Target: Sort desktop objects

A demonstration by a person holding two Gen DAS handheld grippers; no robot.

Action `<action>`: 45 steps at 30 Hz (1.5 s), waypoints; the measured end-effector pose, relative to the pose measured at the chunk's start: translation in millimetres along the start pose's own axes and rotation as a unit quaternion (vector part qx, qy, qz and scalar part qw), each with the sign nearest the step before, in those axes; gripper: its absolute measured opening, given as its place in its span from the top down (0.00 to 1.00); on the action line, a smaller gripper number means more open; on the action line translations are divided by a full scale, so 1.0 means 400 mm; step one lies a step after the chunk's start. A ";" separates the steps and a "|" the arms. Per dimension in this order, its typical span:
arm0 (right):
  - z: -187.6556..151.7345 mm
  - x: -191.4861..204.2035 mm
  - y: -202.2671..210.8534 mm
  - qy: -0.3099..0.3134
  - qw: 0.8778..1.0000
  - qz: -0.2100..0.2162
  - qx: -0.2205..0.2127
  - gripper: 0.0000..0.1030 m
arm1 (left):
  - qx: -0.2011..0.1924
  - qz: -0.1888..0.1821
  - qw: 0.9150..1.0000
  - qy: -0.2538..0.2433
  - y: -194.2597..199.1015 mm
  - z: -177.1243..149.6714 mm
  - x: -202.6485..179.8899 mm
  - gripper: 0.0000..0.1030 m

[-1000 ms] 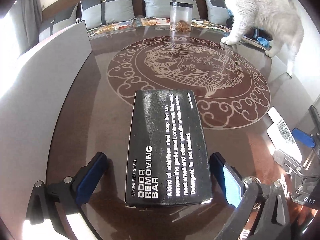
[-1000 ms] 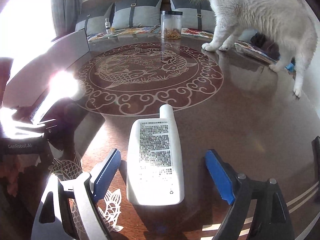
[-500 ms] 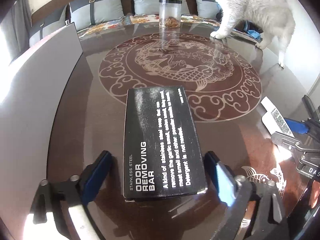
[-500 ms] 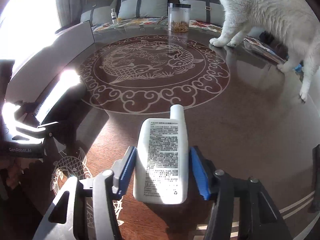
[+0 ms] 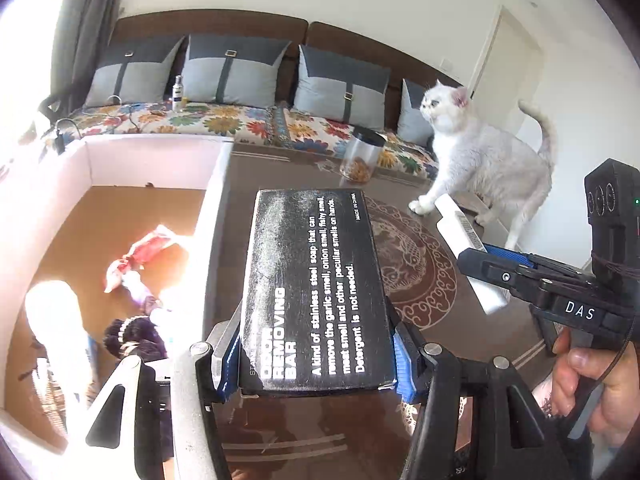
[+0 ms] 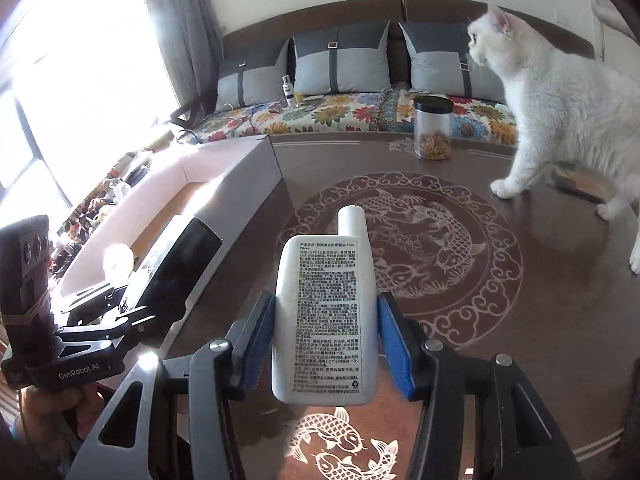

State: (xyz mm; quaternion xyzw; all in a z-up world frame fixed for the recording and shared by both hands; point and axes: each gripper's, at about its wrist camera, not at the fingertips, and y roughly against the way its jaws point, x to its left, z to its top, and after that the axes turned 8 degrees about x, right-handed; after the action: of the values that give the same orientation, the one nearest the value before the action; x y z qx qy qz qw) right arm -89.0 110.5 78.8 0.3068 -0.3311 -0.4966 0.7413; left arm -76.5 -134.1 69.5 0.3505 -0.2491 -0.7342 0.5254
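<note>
While the cat [image 6: 560,120] is standing nearby, you're clamping the left gripper [image 5: 316,364] on the black box [image 5: 312,284] and the right gripper [image 6: 324,344] on the white bottle [image 6: 324,312].

White cat [image 6: 560,120] stands on dark surface [image 6: 540,320] w/ fish motif, near lidded clear jar [image 6: 433,128]. Behind: sofa [image 6: 360,116] w/ grey cushions [image 6: 340,60], small bottle [image 6: 287,91].

Sun glare washes out most of what lies in the open box [image 5: 120,168], the black carton [image 5: 316,292] hides the worktop [image 5: 460,332] beneath it, and the cat's [image 6: 568,112] hindquarters run off the frame.
</note>
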 end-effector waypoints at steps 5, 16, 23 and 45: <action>0.140 0.275 -0.061 0.063 0.993 0.095 -0.006 0.50 | -0.002 0.103 0.992 0.073 0.101 0.010 0.260 0.44; 0.119 0.625 -0.407 0.146 0.972 0.091 0.158 0.35 | 0.076 0.166 0.968 0.172 0.079 -0.115 0.490 0.23; 0.117 0.622 -0.302 0.183 0.974 0.027 0.129 0.06 | 0.050 0.261 0.947 0.179 0.144 -0.097 0.445 0.07; 0.114 0.725 -0.159 0.229 0.968 0.004 0.106 0.06 | 0.023 0.288 0.928 0.234 0.334 -0.130 0.418 0.07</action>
State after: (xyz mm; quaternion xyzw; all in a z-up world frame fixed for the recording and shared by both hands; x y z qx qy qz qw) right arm -75.8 -188.1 109.9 0.4873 -0.2047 -0.3724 0.7629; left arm 9.7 -335.5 92.7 0.4373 -0.2269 -0.4423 0.7495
